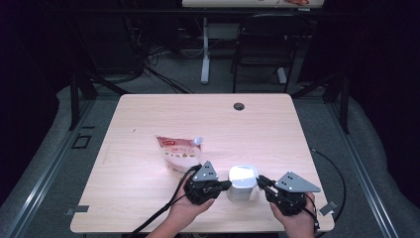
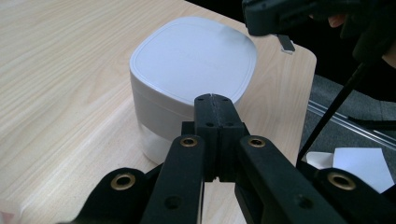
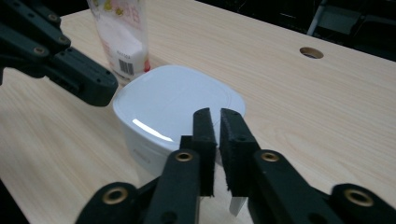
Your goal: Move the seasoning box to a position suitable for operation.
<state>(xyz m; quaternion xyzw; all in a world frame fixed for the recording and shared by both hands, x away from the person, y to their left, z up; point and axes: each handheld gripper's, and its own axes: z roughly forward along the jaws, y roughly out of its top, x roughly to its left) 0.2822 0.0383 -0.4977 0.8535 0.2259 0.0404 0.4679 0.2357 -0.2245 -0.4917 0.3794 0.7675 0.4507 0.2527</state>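
A white, rounded-square tub with a flat lid (image 1: 242,181) stands near the table's front edge, between the two grippers. In the left gripper view the tub (image 2: 191,65) is just beyond my left gripper (image 2: 212,98), whose jaws are pressed together, tips at the tub's near side. In the high view my left gripper (image 1: 229,184) points at the tub's left side and my right gripper (image 1: 259,179) at its right. In the right gripper view my right gripper (image 3: 215,114) has only a thin slit between its jaws, nothing visible in it, tips at the tub's (image 3: 173,102) near rim.
A spouted food pouch (image 1: 177,153) lies flat just behind and left of the tub; it is also in the right gripper view (image 3: 122,32). A cable hole (image 1: 239,106) sits at the table's far edge. Beyond the table stand a chair (image 1: 262,44) and desk legs.
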